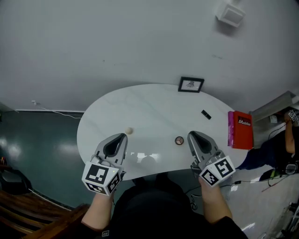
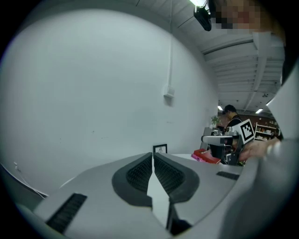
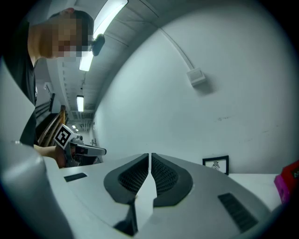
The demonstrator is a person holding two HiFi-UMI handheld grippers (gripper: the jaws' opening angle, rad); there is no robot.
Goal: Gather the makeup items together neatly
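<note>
On the white table (image 1: 154, 107) sits a small round pot (image 1: 179, 140) (contents unclear).

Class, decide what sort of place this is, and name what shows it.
Probably a plain indoor workroom or studio: a white oval table stands against a bare white wall, with strip lights on the ceiling.

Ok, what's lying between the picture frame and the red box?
One small black item lies between the picture frame and the red box; otherwise that stretch is bare. It shows in the head view.
</note>
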